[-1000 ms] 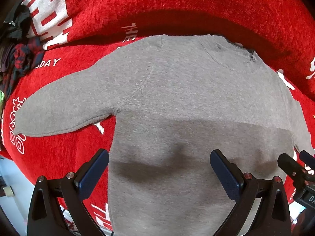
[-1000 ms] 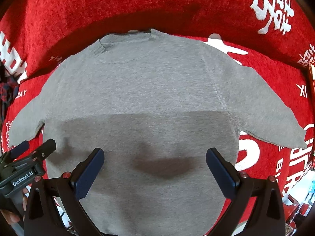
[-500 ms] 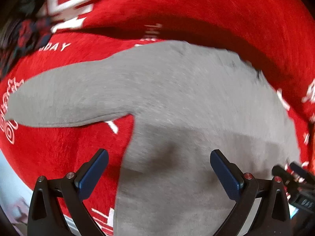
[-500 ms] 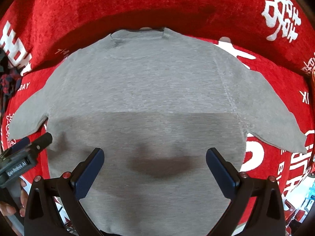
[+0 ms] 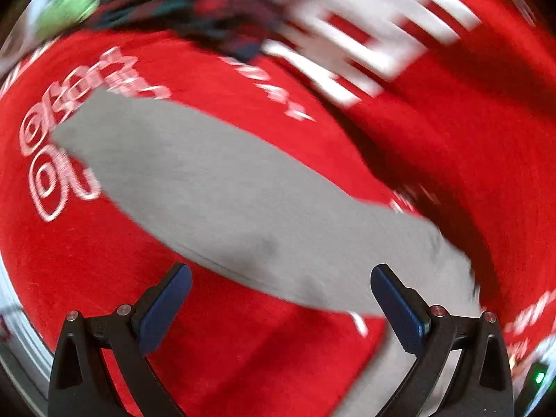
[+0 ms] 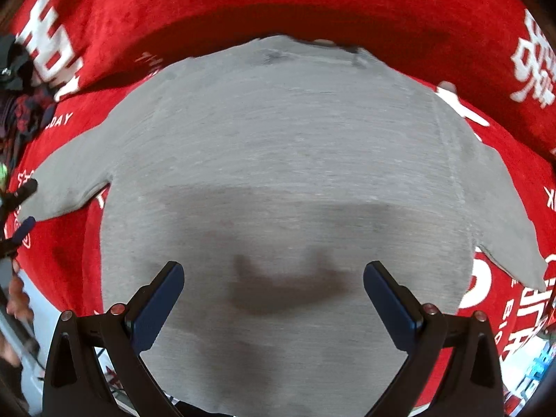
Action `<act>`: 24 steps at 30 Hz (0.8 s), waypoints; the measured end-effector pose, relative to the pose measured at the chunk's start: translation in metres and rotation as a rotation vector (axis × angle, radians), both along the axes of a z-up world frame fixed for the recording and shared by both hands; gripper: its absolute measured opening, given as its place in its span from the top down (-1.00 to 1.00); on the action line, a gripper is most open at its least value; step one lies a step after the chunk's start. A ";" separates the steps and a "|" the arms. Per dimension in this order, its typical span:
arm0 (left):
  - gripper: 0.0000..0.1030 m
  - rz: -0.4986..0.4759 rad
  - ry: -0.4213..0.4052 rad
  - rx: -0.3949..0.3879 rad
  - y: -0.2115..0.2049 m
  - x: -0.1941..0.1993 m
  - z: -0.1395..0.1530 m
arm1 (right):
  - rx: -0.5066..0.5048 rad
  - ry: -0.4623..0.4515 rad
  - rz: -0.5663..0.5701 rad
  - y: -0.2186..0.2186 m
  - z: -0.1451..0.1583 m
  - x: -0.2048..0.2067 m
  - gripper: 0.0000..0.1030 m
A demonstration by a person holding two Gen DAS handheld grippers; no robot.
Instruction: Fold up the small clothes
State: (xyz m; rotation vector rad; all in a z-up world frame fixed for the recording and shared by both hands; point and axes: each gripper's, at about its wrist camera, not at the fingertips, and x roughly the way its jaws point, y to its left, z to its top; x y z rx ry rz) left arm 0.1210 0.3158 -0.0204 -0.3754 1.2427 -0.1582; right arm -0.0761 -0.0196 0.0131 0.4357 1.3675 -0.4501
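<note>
Grey and soft, the sweater (image 6: 285, 173) lay flat on a red blanket (image 6: 278, 3) with big white letters on it. Its neck was at the far side and both sleeves were spread out to the sides. One sleeve (image 5: 215, 187) stretched across the left wrist view, but that picture was blurry.

The right tongs (image 6: 274, 290) were wide apart above the lower middle of the sweater, with nothing between them. A dark shadow lay on the cloth just under them. The left tongs (image 5: 280, 293) were wide apart too, with nothing in them, near the place where the sleeve met the body. From the right wrist view, the left tongs also showed at the left edge, close to the end of that sleeve.

A pile of dark checked clothes (image 6: 21, 111) sat on the blanket at the far left, well apart from the sweater. Something green (image 5: 69, 3) showed beside that pile, too blurry to tell what it was. Nothing lay on top of the sweater.
</note>
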 end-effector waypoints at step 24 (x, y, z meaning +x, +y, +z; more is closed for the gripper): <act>0.76 0.187 -0.042 -0.039 0.072 0.042 -0.032 | 0.029 0.021 0.090 0.066 -0.017 0.031 -1.00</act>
